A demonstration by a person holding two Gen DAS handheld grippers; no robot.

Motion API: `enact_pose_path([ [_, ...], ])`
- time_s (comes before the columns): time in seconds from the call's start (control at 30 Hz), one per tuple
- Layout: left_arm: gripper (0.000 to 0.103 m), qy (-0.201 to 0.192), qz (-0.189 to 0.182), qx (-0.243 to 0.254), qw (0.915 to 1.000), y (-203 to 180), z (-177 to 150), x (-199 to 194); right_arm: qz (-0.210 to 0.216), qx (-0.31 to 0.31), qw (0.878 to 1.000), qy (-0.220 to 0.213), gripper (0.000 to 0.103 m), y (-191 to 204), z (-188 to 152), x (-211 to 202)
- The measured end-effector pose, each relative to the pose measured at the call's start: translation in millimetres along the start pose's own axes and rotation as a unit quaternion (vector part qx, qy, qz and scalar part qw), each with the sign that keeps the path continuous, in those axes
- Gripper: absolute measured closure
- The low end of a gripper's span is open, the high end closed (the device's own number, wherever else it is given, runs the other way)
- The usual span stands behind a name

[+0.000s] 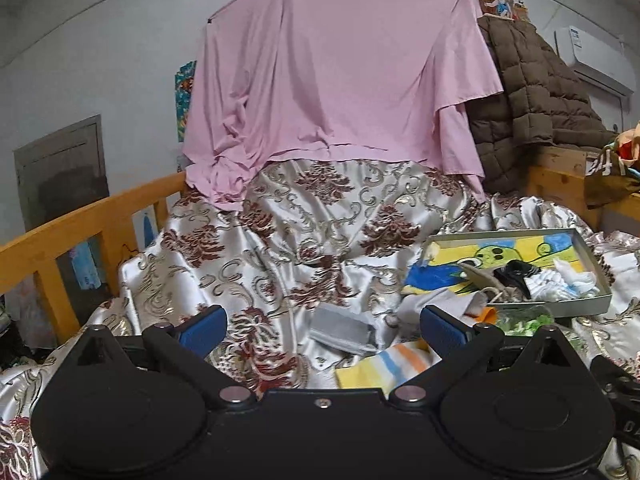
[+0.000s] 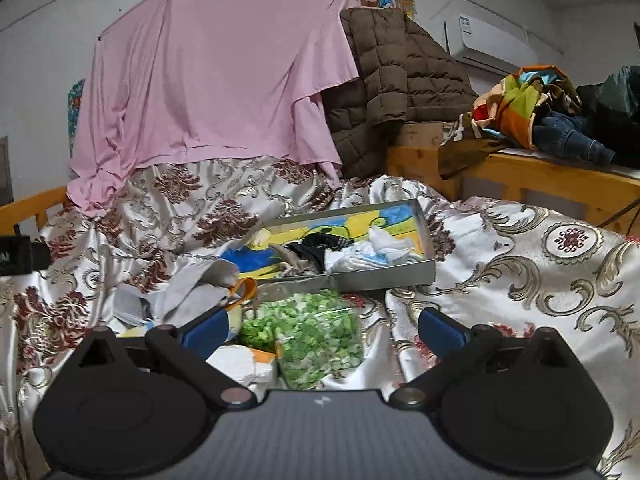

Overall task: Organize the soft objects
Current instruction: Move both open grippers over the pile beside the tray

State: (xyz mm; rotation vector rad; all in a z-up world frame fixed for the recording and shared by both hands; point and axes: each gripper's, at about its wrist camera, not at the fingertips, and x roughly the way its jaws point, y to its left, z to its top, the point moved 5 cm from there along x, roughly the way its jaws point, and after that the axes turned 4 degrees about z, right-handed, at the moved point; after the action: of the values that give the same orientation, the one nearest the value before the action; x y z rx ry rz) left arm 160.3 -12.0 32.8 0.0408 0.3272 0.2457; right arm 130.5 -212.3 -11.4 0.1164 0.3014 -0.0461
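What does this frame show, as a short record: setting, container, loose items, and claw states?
setting: bed covered by a floral satin spread, pink sheet hung behind
container: shallow grey tray with a cartoon-printed bottom, holding dark and white socks
loose items: green patterned piece nearest the right claw; grey folded sock and striped sock before the left claw
left claw: open, empty
right claw: open, empty
task state: several soft items outside the tray
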Motion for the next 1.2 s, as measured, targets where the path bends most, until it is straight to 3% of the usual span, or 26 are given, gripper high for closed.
enact_pose_path([
  [0.3, 0.001, 0.029, 0.026, 0.002, 0.9992, 13.6, -17.2, 25.7, 0.042, -0.018, 0.999, 0.008, 0.0, 13.1, -4.1, 7.0],
  [0.63, 0.001, 0.078, 0.03, 0.005, 0.9965, 24.0, -46.0, 56.4, 0.075, -0.044, 0.996, 0.032, 0.0, 33.3, -12.7, 17.0],
  [0.93, 0.001, 0.111, -0.002, 0.0, 0.9938, 26.8, -61.4, 76.5, 0.11, -0.097, 0.987, 0.066, 0.0, 59.9, -28.7, 28.5],
  [1.2, 0.001, 0.101, -0.076, 0.078, 0.989, 8.2, -71.6, 84.7, 0.106, -0.183, 0.974, 0.082, 0.0, 81.6, -46.7, 40.9],
])
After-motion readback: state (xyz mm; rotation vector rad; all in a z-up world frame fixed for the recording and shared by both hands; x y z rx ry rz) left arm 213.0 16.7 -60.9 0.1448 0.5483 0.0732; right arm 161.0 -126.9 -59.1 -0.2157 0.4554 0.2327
